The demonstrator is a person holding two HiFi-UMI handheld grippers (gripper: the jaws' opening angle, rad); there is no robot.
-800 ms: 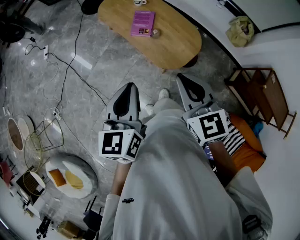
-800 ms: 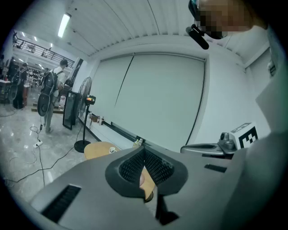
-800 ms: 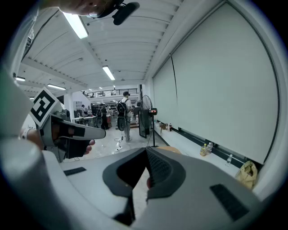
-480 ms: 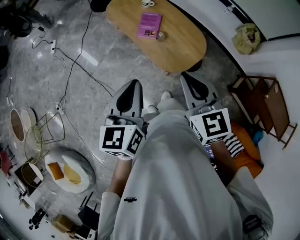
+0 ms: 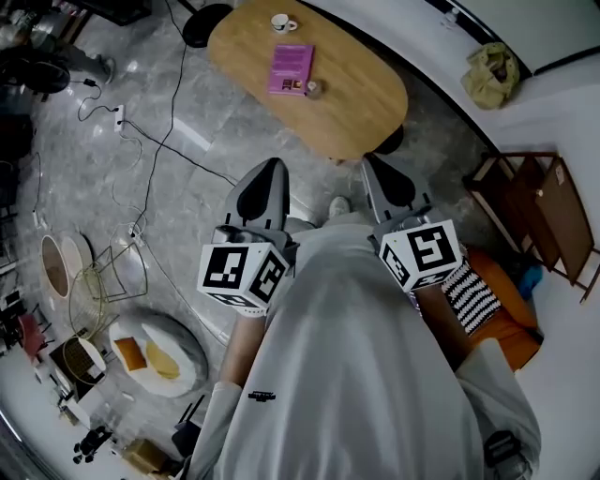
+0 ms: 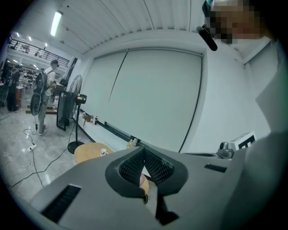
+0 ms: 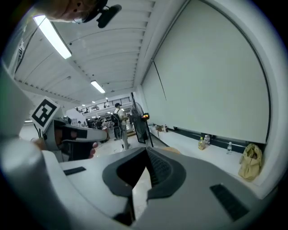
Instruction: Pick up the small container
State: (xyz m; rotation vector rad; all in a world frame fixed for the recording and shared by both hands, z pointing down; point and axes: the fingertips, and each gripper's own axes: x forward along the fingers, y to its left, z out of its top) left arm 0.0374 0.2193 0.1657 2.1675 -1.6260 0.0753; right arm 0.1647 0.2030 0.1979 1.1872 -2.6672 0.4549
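Observation:
The small container [image 5: 313, 88] is a little round thing on the oval wooden table [image 5: 361, 98], just right of a purple book [image 5: 292, 68]. A white cup [image 5: 279, 22] stands at the table's far end. Both grippers are held side by side in front of the person's body, over the floor and well short of the table. My left gripper [image 5: 269, 169] is shut with nothing in it, its ribbed pads meeting at the tips [image 6: 144, 151]. My right gripper [image 5: 373, 162] is likewise shut and empty [image 7: 146, 152]. In the left gripper view, part of the table [image 6: 90, 152] shows low at the left.
Cables and a power strip [image 5: 119, 117] trail across the grey stone floor. A wire basket [image 5: 108, 281] and a tray with food [image 5: 155, 342] lie at lower left. A wooden rack [image 5: 530, 202], an orange cushion [image 5: 497, 323] and a yellowish bag [image 5: 492, 66] are on the right.
The head view has shifted: the table sits a little lower in the picture and the white cup has come fully into view. Both grippers stay shut in the same pose.

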